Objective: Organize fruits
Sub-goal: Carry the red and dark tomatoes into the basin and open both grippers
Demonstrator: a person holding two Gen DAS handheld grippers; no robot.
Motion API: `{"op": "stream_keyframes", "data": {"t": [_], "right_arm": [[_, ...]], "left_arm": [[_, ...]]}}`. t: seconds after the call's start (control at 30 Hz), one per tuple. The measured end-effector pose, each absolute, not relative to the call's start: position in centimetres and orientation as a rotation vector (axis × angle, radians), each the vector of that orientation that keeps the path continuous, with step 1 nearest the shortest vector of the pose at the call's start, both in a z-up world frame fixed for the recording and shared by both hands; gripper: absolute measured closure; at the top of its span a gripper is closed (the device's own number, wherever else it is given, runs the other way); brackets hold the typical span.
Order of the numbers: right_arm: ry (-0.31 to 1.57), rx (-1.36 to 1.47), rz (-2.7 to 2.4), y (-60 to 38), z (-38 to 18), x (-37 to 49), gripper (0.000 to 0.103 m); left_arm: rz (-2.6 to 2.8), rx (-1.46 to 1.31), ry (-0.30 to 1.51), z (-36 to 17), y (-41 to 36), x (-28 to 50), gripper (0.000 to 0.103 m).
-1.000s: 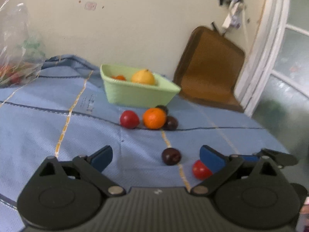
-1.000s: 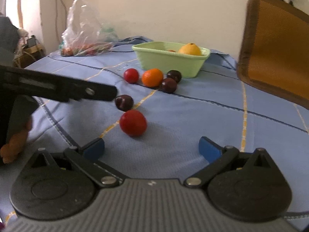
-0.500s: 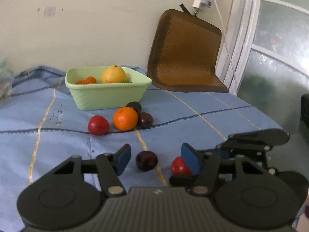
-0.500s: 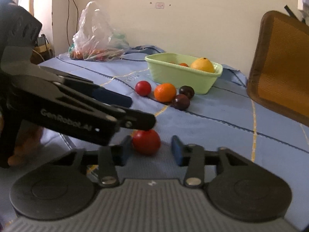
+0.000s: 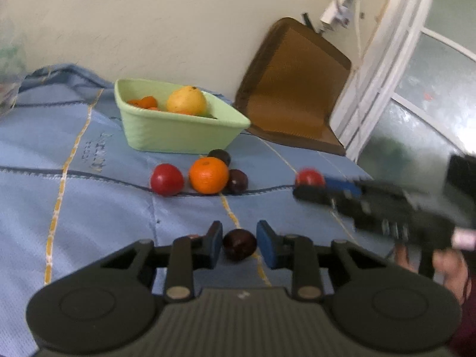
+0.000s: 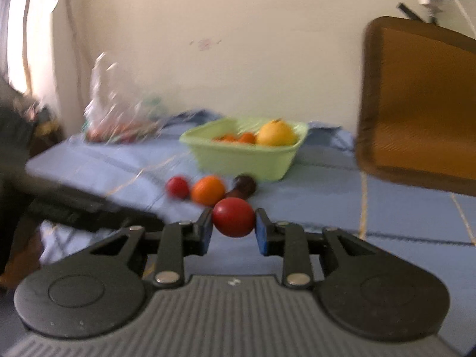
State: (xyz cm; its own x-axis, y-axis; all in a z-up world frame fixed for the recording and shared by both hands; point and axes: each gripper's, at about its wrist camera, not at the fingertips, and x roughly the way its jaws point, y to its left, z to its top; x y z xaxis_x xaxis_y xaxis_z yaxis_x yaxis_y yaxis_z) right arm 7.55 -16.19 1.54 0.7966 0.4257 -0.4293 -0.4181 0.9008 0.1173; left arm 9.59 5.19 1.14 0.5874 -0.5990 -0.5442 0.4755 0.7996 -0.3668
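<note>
My left gripper is shut on a dark plum low over the blue cloth. My right gripper is shut on a red tomato and holds it above the cloth; it also shows at the right of the left wrist view. A pale green basket at the back holds a yellow fruit and small orange fruits. In front of it lie a red tomato, an orange and two dark plums.
A brown mesh chair back leans on the wall right of the basket. A clear plastic bag of produce lies at the back left. A window frame stands at the right. The cloth's right edge drops off near it.
Both grippers have closed on fruit: the left on the dark plum, the right on the red tomato. The right gripper has lifted its tomato up and toward the basket.
</note>
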Motion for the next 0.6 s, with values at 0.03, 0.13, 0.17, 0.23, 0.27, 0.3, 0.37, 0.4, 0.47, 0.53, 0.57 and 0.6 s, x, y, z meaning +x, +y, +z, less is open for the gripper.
{"op": "stream_keyframes", "data": {"t": [0.03,0.13,0.17,0.23,0.27,0.3,0.37,0.4,0.47,0.53,0.57,0.6], "right_arm": [[0.459,0.031,0.447,-16.5,1.6,7.9,0.07],[0.452,0.057,0.436,-17.0,1.8,8.7,0.07],[0.451,0.063,0.435,-17.1,1.8,8.9,0.07],[0.45,0.076,0.443,-17.1,1.8,9.5,0.07],[0.447,0.077,0.448,-17.1,1.9,9.7,0.07],[0.442,0.073,0.452,-17.0,2.0,10.0,0.07],[0.427,0.055,0.461,-16.4,2.5,11.0,0.07],[0.419,0.05,0.469,-16.2,2.8,11.6,0.07],[0.404,0.044,0.481,-15.5,3.5,13.2,0.07],[0.394,0.024,0.485,-14.6,3.8,15.0,0.07],[0.394,0.014,0.483,-14.2,3.8,15.7,0.07],[0.398,0.002,0.478,-13.6,3.8,16.7,0.07]], "left_arm": [[-0.637,-0.173,0.703,1.1,4.9,9.4,0.073],[-0.626,-0.1,0.694,1.0,3.9,9.1,0.062],[-0.617,-0.088,0.7,0.9,3.7,9.2,0.064],[-0.597,-0.092,0.706,0.9,3.9,9.7,0.075],[-0.594,-0.096,0.709,0.9,4.0,10.0,0.078],[-0.597,-0.116,0.713,1.2,4.3,10.4,0.078],[-0.593,-0.131,0.689,2.2,4.7,11.4,0.078],[-0.58,-0.126,0.659,3.1,4.9,12.1,0.078],[-0.551,-0.114,0.602,4.8,5.3,13.6,0.078],[-0.527,-0.111,0.564,5.9,5.4,15.5,0.078],[-0.514,-0.112,0.558,6.2,5.4,17.0,0.078],[-0.505,-0.11,0.558,6.2,5.4,18.0,0.077]]}}
